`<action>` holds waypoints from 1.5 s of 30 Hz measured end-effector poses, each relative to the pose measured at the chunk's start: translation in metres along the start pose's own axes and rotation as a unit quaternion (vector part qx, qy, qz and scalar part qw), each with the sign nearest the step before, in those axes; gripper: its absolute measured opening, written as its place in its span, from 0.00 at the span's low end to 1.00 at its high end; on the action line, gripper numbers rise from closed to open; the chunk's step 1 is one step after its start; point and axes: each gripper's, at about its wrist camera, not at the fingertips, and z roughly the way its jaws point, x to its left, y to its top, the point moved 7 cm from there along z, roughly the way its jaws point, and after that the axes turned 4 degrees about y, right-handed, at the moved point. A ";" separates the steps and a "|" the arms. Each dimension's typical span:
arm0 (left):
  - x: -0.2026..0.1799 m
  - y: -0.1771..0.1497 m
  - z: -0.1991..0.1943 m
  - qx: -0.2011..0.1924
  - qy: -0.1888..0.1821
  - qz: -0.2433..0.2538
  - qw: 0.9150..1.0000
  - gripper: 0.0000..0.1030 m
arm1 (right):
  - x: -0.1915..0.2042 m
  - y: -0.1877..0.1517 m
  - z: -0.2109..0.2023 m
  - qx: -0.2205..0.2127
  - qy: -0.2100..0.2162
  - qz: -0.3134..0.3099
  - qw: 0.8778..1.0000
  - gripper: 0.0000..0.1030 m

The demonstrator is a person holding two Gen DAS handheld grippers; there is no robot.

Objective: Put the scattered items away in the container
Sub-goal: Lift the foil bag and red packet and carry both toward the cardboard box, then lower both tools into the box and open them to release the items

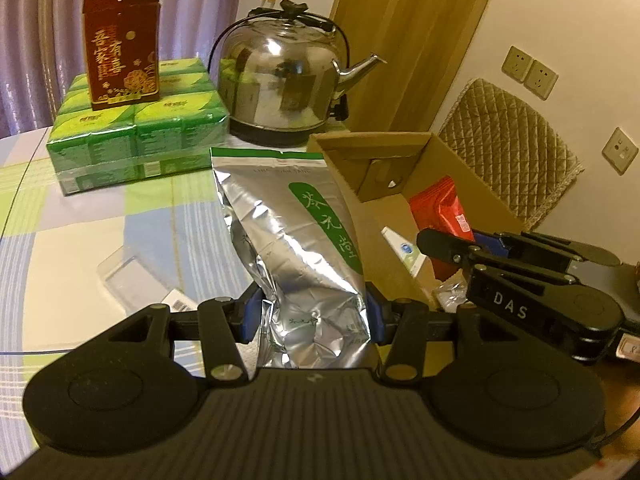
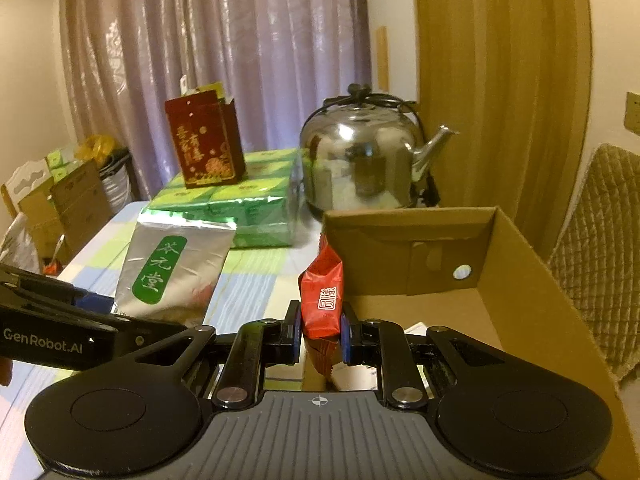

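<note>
Both hands are loaded right now. The left hand-held gripper is clamped on the bottom of a silver tea pouch, holding it upright above the table just left of the cardboard box – gripping low probably keeps the tall end free to tip in. The right hand-held gripper is pinched on a small red snack packet, already reaching over the box's open near side, level and pointing forward. A clear plastic piece lies on the table. Further back – green tissue packs and a steel kettle.
</note>
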 end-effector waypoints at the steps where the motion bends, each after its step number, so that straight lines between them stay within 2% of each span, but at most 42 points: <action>1: -0.002 0.001 0.000 -0.001 -0.002 0.000 1.000 0.44 | -0.002 0.001 -0.002 -0.002 -0.003 0.003 1.000 0.15; 27: -0.065 0.027 0.018 -0.022 -0.052 -0.010 0.998 0.44 | -0.070 -0.001 -0.026 -0.014 -0.077 0.036 0.996 0.15; 45: -0.093 0.026 0.039 -0.010 -0.075 -0.022 0.997 0.43 | -0.096 -0.010 -0.030 -0.002 -0.104 0.057 0.993 0.15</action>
